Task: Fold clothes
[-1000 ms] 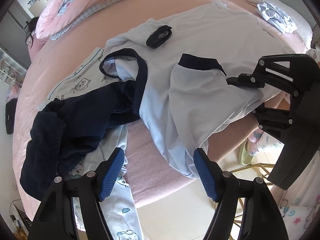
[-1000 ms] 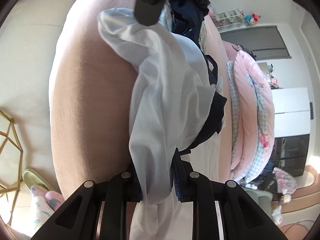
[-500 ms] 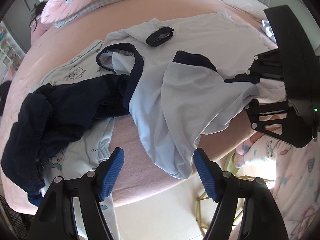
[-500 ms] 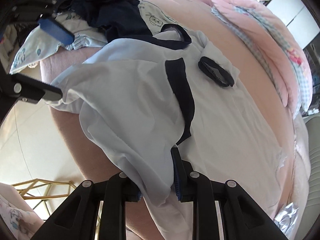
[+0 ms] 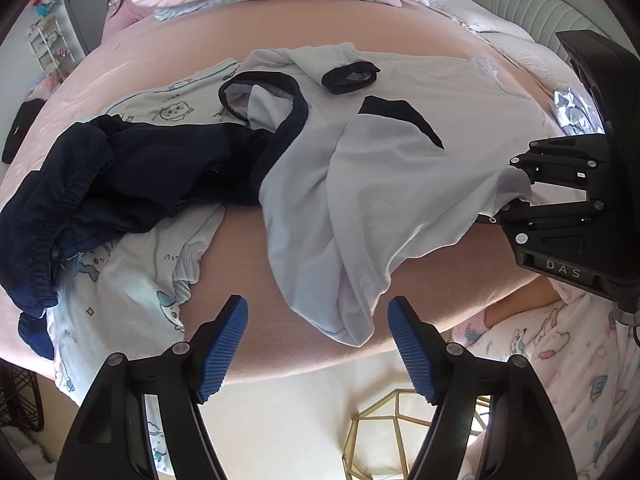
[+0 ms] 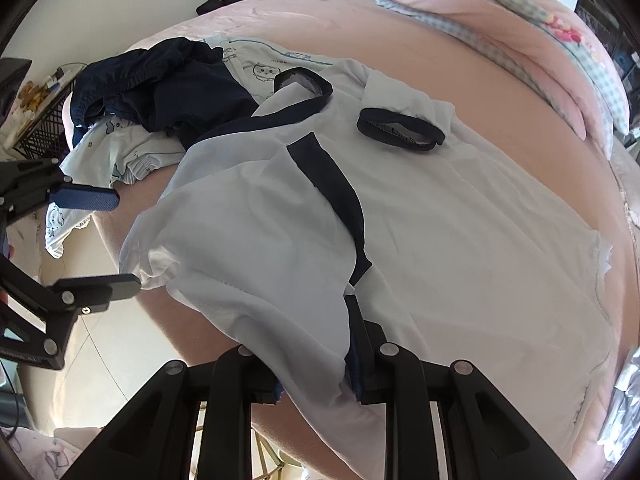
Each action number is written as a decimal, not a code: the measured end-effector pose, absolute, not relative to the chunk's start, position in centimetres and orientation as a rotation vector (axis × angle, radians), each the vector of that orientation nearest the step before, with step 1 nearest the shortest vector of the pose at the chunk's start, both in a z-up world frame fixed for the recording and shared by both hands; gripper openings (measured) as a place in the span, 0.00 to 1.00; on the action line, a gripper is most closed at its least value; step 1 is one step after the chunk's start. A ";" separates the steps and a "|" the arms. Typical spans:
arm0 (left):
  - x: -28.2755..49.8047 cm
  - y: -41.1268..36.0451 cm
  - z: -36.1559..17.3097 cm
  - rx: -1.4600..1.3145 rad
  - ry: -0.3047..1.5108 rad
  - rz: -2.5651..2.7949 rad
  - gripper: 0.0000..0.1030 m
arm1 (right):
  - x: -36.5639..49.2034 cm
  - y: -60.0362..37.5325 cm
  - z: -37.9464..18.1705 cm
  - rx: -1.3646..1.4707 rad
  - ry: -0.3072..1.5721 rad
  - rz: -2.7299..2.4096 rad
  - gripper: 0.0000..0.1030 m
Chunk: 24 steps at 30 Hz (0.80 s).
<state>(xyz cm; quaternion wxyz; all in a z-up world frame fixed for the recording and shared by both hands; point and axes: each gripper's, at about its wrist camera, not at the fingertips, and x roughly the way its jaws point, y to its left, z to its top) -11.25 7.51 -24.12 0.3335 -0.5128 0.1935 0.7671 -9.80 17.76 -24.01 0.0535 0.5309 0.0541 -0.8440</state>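
Shirt (image 6: 460, 220), white, navy trim: spread rumpled on pink bed (image 5: 380, 28), near edge hanging off. Right gripper (image 6: 316, 376) pinches its hem; left gripper (image 5: 316, 344) wide, empty, above the bed edge. Folding barely begun. Navy shorts (image 5: 120, 176) and printed pyjamas (image 5: 132, 276) unfolded beside.

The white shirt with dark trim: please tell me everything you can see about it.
The white shirt is thin, soft fabric with navy bands at the neck and both sleeve ends. It lies crumpled on the pink bed, its lower part hanging over the edge. One sleeve is folded across the body. The right gripper is shut on a bunched fold. A navy garment touches its collar side. The open left gripper does not touch it.
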 end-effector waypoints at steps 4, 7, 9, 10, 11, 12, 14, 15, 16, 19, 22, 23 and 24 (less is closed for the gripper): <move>-9.8 9.4 -23.9 -1.254 0.595 2.026 0.69 | -9.6 17.6 -24.0 1.618 0.160 -2.556 0.22; -8.6 11.1 -23.8 -1.150 0.726 2.079 0.69 | -9.5 18.1 -23.7 1.605 0.072 -2.553 0.23; -8.2 12.1 -23.9 -1.097 0.781 2.096 0.69 | -9.5 18.7 -23.5 1.596 -0.006 -2.553 0.23; -8.1 12.6 -24.1 -1.085 0.795 2.094 0.69 | -9.5 19.1 -23.4 1.588 -0.045 -2.552 0.22; -8.0 13.0 -24.2 -1.072 0.809 2.091 0.69 | -9.5 19.5 -23.3 1.580 -0.084 -2.550 0.22; -8.0 13.4 -24.4 -1.065 0.817 2.088 0.69 | -9.5 19.9 -23.2 1.575 -0.123 -2.546 0.23; -8.2 14.0 -24.8 -1.065 0.822 2.088 0.69 | -9.5 20.5 -23.1 1.564 -0.170 -2.546 0.22; -8.3 14.2 -25.1 -1.059 0.836 2.102 0.69 | -9.5 20.6 -23.0 1.559 -0.182 -2.547 0.23; -8.4 14.4 -25.3 -1.046 0.858 2.126 0.69 | -9.5 20.6 -23.0 1.558 -0.182 -2.545 0.22; -8.7 14.6 -25.8 -0.991 0.934 2.221 0.69 | -9.6 20.6 -22.9 1.555 -0.175 -2.539 0.22; -9.3 14.6 -25.9 -0.979 0.946 2.265 0.69 | -9.7 20.3 -22.8 1.554 -0.134 -2.538 0.22; -9.5 14.6 -25.8 -0.978 0.946 2.275 0.69 | -9.7 20.3 -22.7 1.554 -0.139 -2.536 0.22; -9.7 14.7 -25.8 -0.972 0.951 2.284 0.69 | -9.7 20.4 -22.7 1.553 -0.144 -2.533 0.22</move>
